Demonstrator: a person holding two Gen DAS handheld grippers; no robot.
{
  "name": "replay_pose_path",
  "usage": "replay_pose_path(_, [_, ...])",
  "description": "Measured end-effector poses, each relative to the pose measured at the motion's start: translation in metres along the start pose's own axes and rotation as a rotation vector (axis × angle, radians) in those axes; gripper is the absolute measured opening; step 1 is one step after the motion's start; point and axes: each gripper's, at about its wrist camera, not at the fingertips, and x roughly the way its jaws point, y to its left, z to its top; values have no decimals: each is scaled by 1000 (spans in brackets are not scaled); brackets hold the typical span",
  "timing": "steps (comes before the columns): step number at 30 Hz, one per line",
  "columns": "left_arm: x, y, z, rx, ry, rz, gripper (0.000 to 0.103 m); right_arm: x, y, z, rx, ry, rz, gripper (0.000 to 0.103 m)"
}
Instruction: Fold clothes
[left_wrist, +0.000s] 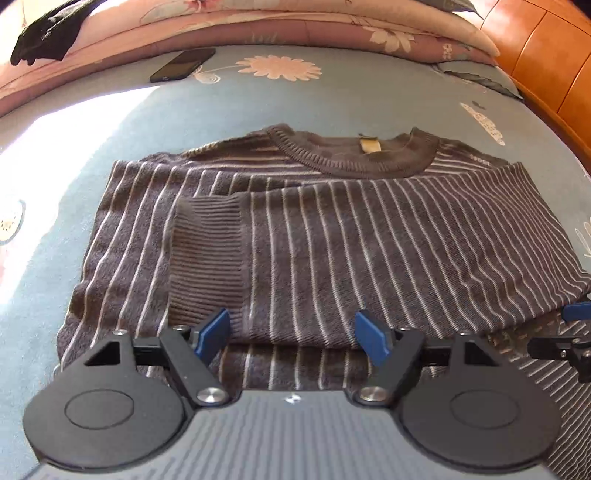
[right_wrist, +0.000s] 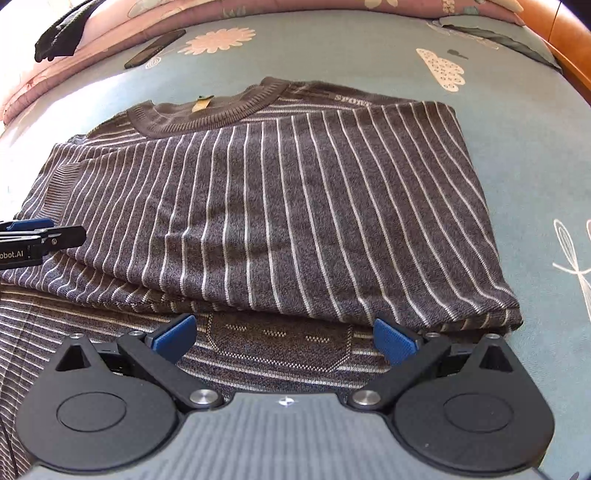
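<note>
Right now both my grippers hang over the near edge of a striped sweater (left_wrist: 332, 236) that lies flat on the bed (left_wrist: 110, 140), collar (left_wrist: 354, 155) away from me, a yellow label (left_wrist: 370, 145) inside the neck. Both sleeves are folded across the chest; the upper one ends in a ribbed cuff (left_wrist: 207, 258) on the left side of the left wrist view.

My left gripper (left_wrist: 291, 334) has its jaws standing wide, blue pads apart, with nothing between them; they hover just above the lower edge of the folded sleeve, near the cuff. My right gripper (right_wrist: 286, 336) is likewise spread wide and grips nothing; its pads sit just above the sweater's lower body, where a knitted patch with dashes (right_wrist: 280, 347) shows beneath the sleeve's edge. I cannot tell whether either pad touches the fabric.

Each gripper shows at the edge of the other's view, level with the sleeve's fold.

Farther back on the blue flowered bedsheet lies a dark phone (left_wrist: 183, 64), well apart from the sweater. Beyond it, a pink floral quilt (left_wrist: 258, 22) is piled up, with a black garment (left_wrist: 48, 33) draped over its left end. A wooden headboard (left_wrist: 546, 55) stands on the right.
</note>
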Motion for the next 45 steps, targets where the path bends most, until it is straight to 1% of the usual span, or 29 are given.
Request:
replay_pose_path(1, [-6, 3, -2, -2, 8, -1, 75, 1, -2, -2, 15, 13, 5, 103])
replay_pose_path(3, [-22, 3, -4, 9, 7, -7, 75, -4, -5, -5, 31, 12, 1, 103])
replay_pose_path(4, [-33, 2, -6, 23, -4, -29, 75, -9, -6, -6, 38, 8, 0, 103])
replay_pose_path(6, [-50, -2, -11, 59, 1, -86, 76, -24, -11, -8, 57, -6, 15, 103])
replay_pose_path(9, [-61, -15, -26, 164, 67, -195, 76, -45, -15, -16, 85, 0, 68, 103])
replay_pose_path(13, [-66, -22, -57, 298, 165, -348, 76, -63, -11, -35, 112, 27, 160, 103])
replay_pose_path(15, [-69, -19, -75, 339, 199, -377, 76, -66, -4, -51, 143, 48, 206, 103])
replay_pose_path(17, [-71, -14, -94, 380, 228, -407, 76, -66, 7, -70, 162, 57, 228, 103])
replay_pose_path(20, [-72, 0, -117, 379, 264, -433, 76, -63, 21, -97, 161, 81, 238, 103])
replay_pose_path(22, [-80, 9, -128, 370, 231, -441, 78, -61, 24, -115, 164, 110, 209, 103])
replay_pose_path(23, [-82, 12, -131, 357, 234, -439, 82, -60, 24, -123, 166, 129, 196, 103])
replay_pose_path(24, [-85, 16, -133, 339, 231, -437, 82, -59, 22, -131, 166, 152, 190, 103])
replay_pose_path(27, [-95, 21, -136, 281, 236, -394, 82, -59, 11, -151, 162, 194, 160, 103])
replay_pose_path(28, [-98, 21, -137, 268, 236, -379, 82, -61, 9, -154, 149, 195, 161, 103])
replay_pose_path(30, [-107, 15, -137, 280, 210, -373, 82, -65, 8, -155, 118, 192, 169, 103])
replay_pose_path(31, [-109, 11, -138, 291, 199, -373, 82, -67, 8, -153, 104, 184, 187, 103])
replay_pose_path(33, [-110, 2, -141, 313, 204, -365, 82, -69, 11, -147, 62, 172, 246, 103])
replay_pose_path(34, [-110, -2, -143, 320, 207, -360, 82, -68, 12, -144, 27, 170, 263, 103])
replay_pose_path(36, [-108, -3, -155, 294, 232, -331, 82, -65, 15, -139, -43, 169, 293, 103])
replay_pose_path(38, [-106, -2, -168, 259, 260, -299, 82, -60, 9, -142, -76, 197, 287, 103])
replay_pose_path(40, [-113, -1, -178, 235, 241, -268, 83, -59, -3, -148, -79, 231, 280, 103])
replay_pose_path(42, [-117, -6, -177, 236, 263, -236, 83, -65, -14, -150, -84, 244, 278, 103])
replay_pose_path(43, [-120, -9, -173, 247, 242, -240, 83, -70, -20, -148, -87, 240, 274, 103])
replay_pose_path(45, [-123, -18, -160, 270, 196, -250, 83, -82, -35, -134, -80, 153, 264, 103])
